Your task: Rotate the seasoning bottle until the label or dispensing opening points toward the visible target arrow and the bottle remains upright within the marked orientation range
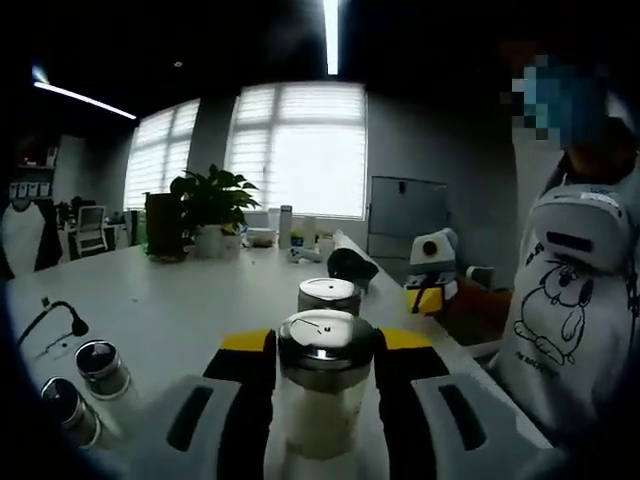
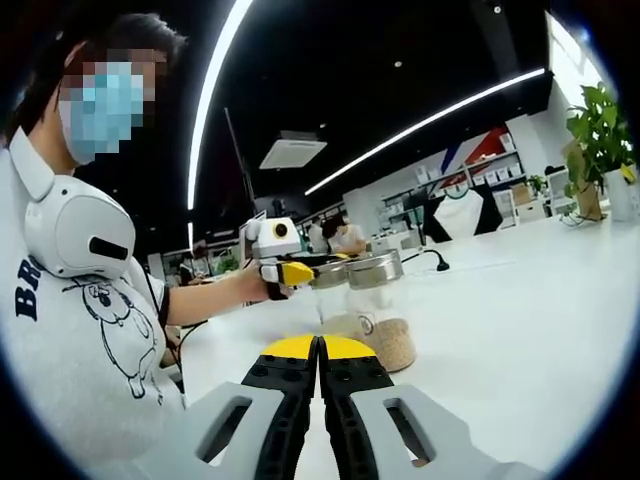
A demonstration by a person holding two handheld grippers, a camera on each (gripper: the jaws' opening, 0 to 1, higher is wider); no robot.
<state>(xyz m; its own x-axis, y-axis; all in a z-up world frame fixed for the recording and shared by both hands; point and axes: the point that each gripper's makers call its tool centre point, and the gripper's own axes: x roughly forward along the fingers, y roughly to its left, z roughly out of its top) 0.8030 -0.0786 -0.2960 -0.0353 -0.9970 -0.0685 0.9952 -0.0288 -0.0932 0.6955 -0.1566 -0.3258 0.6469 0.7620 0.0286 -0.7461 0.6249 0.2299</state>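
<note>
gripping the seasoning bottle (image 1: 325,385) at bottom centre of the left gripper view, the left gripper (image 1: 325,372) presses both its sides; a second jar (image 1: 329,295) stands just behind; the right gripper (image 2: 319,358) has its jaws closed together, empty, on the white table (image 2: 520,300).

Left tongs (image 1: 325,375) clamping upright seasoning bottle (image 1: 325,395), second bottle (image 1: 329,296) just behind, white table (image 1: 170,310)
</note>
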